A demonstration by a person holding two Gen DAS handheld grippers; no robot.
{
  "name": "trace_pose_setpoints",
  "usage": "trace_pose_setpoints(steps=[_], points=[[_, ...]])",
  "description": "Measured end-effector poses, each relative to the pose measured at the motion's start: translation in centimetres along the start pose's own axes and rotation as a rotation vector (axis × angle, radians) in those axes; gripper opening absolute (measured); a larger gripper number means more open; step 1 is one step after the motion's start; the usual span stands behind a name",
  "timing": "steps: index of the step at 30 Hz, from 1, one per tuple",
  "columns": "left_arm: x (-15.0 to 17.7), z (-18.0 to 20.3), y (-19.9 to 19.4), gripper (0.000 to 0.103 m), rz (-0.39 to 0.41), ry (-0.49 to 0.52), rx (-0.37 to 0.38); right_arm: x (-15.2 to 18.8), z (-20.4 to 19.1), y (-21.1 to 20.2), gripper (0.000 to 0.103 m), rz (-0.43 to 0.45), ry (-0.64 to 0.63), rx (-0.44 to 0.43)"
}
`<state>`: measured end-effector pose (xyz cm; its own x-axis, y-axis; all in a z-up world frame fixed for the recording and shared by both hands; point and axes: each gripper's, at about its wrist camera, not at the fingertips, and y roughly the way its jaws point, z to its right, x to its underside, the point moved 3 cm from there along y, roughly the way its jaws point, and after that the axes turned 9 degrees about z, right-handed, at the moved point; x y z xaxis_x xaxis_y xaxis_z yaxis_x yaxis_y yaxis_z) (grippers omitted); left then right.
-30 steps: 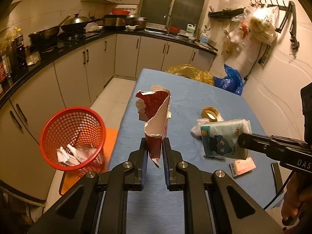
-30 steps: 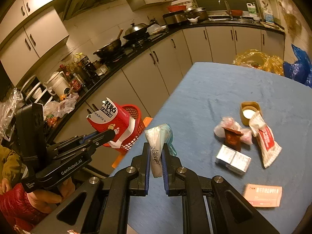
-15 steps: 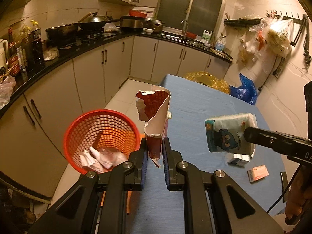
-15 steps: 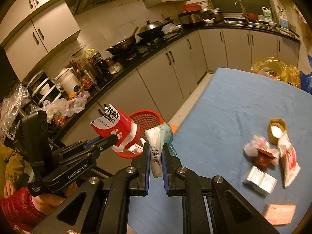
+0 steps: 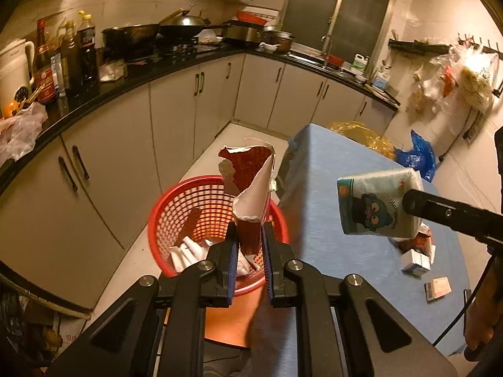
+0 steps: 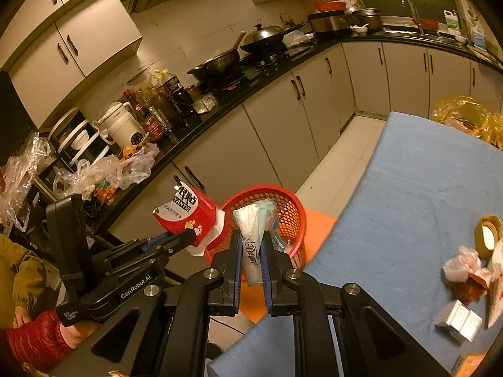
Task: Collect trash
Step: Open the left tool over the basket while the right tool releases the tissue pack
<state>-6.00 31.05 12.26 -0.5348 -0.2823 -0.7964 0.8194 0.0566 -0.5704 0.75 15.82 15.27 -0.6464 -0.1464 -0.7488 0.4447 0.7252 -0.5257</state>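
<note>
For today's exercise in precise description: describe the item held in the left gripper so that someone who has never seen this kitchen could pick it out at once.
Start at the blue table, then look off its near edge to the red mesh basket on the floor. Over that basket the left gripper is shut on a torn red carton, red outside and plain white inside. The white tissue pack beside it, in the right gripper, carries a blue cartoon figure instead.

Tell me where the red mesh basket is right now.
The red mesh basket sits on the floor between the blue table and the cabinets, just beyond the left gripper.

wrist views, both facing red basket (image 5: 176, 220)
</note>
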Motion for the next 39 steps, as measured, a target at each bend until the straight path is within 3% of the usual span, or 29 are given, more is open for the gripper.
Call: trace_pose_setpoints(steps=[12, 26, 31, 34, 36, 39], points=[[0.9, -3.5, 2.9, 0.014, -0.059, -0.033, -0.015, -0.2, 0.5, 6.3, 0.012, -0.085, 0.051, 0.009], [1.2, -4.6, 5.8, 0.015, -0.115, -0.021, -0.011, 0.7, 1.1, 11.8, 0.015, -0.172, 0.043, 0.052], [1.1, -4.9, 5.6, 0.016, -0.114, -0.039, -0.017, 0.3, 1.3, 11.4, 0.026, -0.156, 0.056, 0.048], [0.9, -4.8, 5.5, 0.023, -0.109, -0.043, -0.022, 0.0, 1.2, 10.8, 0.027, -0.144, 0.053, 0.051], [0.7, -4.6, 5.2, 0.034, -0.097, -0.047, -0.019, -0.1, 1.2, 9.9, 0.029, -0.134, 0.059, 0.048], [0.2, -4.2, 4.8, 0.035, -0.083, -0.046, -0.02, -0.3, 1.3, 8.6, 0.041, -0.113, 0.061, 0.055]])
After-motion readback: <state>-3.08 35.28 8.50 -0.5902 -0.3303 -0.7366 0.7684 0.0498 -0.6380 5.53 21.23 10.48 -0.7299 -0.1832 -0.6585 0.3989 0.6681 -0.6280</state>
